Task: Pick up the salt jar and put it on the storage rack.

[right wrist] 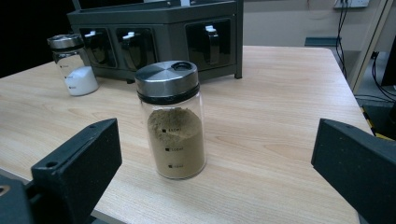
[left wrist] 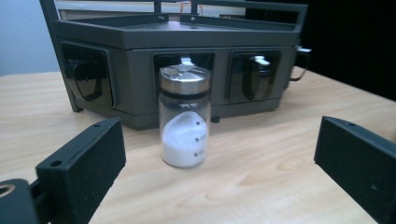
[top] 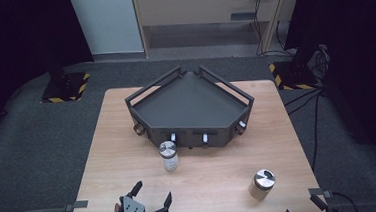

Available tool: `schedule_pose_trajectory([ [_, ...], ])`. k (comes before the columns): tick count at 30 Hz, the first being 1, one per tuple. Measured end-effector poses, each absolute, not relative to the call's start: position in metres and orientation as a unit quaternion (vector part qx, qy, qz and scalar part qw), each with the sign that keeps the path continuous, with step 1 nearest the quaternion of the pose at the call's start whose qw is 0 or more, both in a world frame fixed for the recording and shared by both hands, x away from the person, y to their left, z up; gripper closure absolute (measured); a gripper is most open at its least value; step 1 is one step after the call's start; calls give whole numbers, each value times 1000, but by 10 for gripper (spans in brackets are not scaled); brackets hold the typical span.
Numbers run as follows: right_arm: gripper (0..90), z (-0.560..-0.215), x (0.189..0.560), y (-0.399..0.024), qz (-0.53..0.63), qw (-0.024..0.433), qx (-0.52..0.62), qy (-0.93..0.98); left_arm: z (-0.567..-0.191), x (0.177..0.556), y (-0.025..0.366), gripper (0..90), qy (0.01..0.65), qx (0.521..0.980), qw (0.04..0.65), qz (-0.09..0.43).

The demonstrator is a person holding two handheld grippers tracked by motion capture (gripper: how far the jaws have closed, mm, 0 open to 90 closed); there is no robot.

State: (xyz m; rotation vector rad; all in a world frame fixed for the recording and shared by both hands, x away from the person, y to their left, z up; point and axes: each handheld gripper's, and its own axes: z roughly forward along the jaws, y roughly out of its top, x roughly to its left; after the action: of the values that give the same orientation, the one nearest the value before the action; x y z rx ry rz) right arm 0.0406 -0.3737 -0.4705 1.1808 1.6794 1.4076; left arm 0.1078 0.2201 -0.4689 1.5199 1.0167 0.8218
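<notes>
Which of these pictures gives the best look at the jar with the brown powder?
The right gripper view: the brown powder jar stands close and sharp between the open jaws, showing its steel lid and the marks on the glass. The high view shows it small, near the table's right front.

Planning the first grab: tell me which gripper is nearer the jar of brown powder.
Right. The right gripper sits at the table's near right edge, jaws open toward the brown-powder jar. The left gripper is farther left, facing the white-powder jar.
</notes>
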Motion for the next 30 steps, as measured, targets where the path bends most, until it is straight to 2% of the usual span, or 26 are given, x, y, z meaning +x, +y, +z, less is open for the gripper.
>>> schedule_pose_trajectory([
  [4,20,-471,43,-373,534,317,449,642,-473,128,204,9,421,641,529,364],
  [7,21,-471,44,-373,534,316,448,643,-485,140,195,12,421,623,540,378],
  [13,21,-471,44,-375,535,312,448,645,-493,166,188,13,425,640,526,364],
  [19,22,-471,46,-375,536,309,447,646,-499,187,180,13,443,637,523,354],
  [30,22,-471,48,-375,538,302,445,649,-501,208,165,21,461,645,486,368],
])
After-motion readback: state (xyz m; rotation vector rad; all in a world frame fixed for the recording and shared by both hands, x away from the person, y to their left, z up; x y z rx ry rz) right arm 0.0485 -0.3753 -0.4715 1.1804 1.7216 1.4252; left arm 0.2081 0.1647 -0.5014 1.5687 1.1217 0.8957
